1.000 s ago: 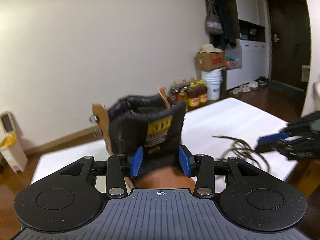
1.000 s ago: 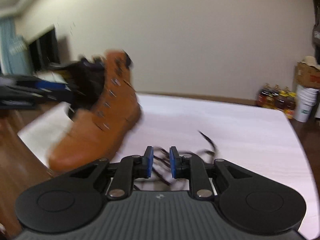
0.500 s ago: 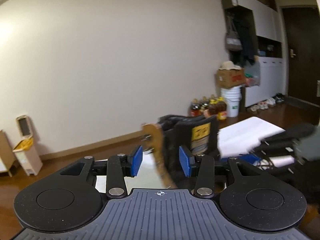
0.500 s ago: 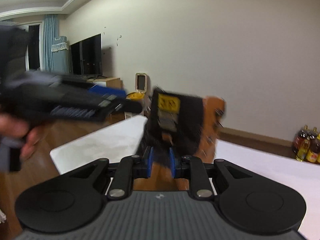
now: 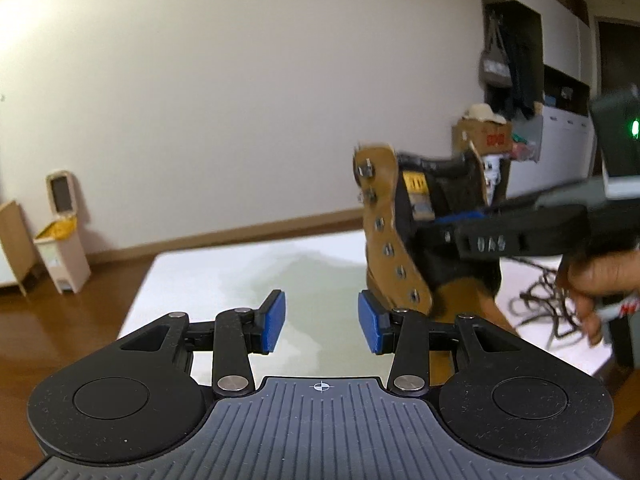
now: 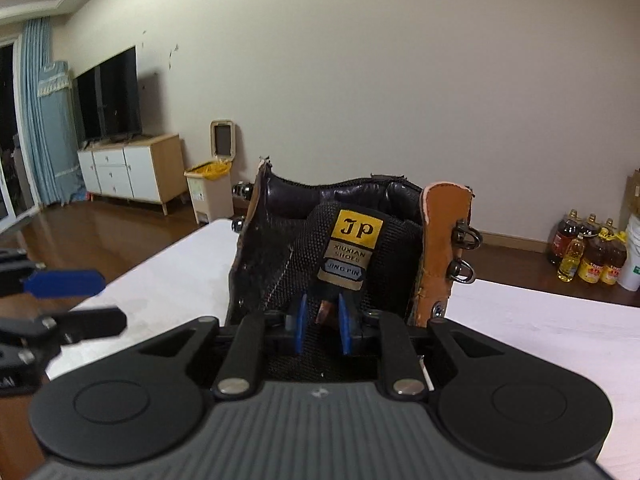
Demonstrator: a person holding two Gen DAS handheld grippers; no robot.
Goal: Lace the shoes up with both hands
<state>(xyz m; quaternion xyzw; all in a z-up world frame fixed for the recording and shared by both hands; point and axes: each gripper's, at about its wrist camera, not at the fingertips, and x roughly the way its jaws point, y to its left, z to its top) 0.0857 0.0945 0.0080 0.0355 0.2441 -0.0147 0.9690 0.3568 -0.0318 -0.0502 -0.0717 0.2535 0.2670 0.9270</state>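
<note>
A tan lace-up boot (image 5: 396, 248) with a black lining stands on the white table (image 5: 240, 272), its eyelets bare. Its black tongue (image 6: 352, 248) carries a yellow label. My right gripper (image 6: 322, 320) reaches into the boot's opening; its jaws are closing, with the tongue's lower edge between the blue pads and a small gap still showing. A hand (image 5: 600, 276) holds that gripper. My left gripper (image 5: 322, 322) is open and empty just left of the boot, low over the table. Dark laces (image 5: 548, 300) lie tangled on the table behind the right gripper.
The table's left edge is close to the left gripper (image 6: 80, 302). On the wooden floor stand a beige bin (image 5: 64, 240), oil bottles (image 6: 588, 248) and a TV cabinet (image 6: 128, 168). A cardboard box (image 5: 484, 136) and shelving are at the far right.
My left gripper let go of the boot and drew away to its left. My right gripper left the laces and swung over to the boot's tongue.
</note>
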